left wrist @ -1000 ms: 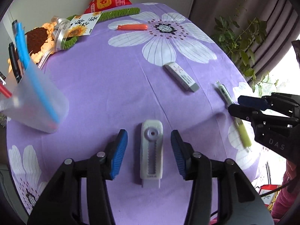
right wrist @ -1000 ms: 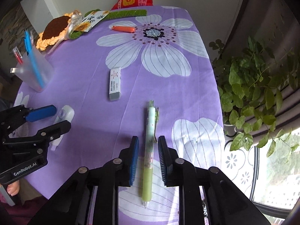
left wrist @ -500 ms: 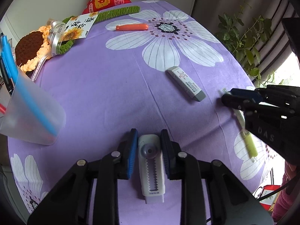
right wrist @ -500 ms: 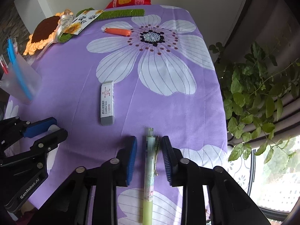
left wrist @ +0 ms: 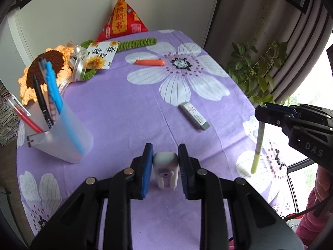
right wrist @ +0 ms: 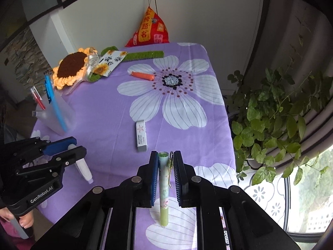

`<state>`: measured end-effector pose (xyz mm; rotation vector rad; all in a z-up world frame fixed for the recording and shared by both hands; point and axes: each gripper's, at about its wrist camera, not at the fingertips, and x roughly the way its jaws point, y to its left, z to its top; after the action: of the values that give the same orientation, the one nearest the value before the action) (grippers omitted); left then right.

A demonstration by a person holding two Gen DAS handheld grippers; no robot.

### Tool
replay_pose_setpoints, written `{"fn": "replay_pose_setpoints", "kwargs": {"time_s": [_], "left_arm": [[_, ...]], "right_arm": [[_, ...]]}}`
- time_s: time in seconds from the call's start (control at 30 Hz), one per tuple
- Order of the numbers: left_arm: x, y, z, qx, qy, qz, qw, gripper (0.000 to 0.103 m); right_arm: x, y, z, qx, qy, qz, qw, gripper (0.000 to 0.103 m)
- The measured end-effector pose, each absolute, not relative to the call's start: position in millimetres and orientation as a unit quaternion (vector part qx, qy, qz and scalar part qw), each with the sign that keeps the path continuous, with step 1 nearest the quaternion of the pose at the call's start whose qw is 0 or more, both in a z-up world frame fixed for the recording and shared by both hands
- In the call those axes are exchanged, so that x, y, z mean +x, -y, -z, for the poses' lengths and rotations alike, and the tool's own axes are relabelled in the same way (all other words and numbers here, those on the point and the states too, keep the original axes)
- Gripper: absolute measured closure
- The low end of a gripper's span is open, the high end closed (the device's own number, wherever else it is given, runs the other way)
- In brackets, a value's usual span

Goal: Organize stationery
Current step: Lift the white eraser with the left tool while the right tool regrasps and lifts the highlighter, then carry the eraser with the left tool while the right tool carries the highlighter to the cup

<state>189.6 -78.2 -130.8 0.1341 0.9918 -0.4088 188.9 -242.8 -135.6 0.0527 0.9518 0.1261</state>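
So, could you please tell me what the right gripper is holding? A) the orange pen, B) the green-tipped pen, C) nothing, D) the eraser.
B: the right gripper is shut on the green-tipped pen, lifted off the purple cloth, while the eraser lies on it.

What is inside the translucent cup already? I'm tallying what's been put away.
The cup holds a blue pen, a black pen and a red pen. Frosted walls blur their lower ends and anything on the bottom.

Two wrist fisheyes, angled steeply down, sharing purple tablecloth (left wrist: 116, 112)
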Motion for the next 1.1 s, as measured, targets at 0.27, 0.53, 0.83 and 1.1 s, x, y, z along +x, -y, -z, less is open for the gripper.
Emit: {"fn": "replay_pose_setpoints", "kwargs": {"time_s": [0.27, 0.53, 0.83, 1.1], "left_arm": [[175, 68, 107, 0.056, -0.437, 0.197, 0.876, 0.081], [166, 40, 75, 0.034, -0.403, 0.182, 0.896, 0.081], [174, -13, 27, 0.010, -0.351, 0.127, 0.928, 0.081], [196, -49, 10, -0.001, -0.332, 0.087, 0.939, 0.081]], "right_arm": [[168, 231, 101, 0.020, -0.408, -0.071, 0.910, 0.088], [166, 210, 76, 0.019, -0.380, -0.094, 0.920, 0.088], [168, 158, 35, -0.009, -0.338, -0.156, 0.928, 0.088], [171, 128, 18, -0.007, -0.325, -0.182, 0.928, 0.088]]}}
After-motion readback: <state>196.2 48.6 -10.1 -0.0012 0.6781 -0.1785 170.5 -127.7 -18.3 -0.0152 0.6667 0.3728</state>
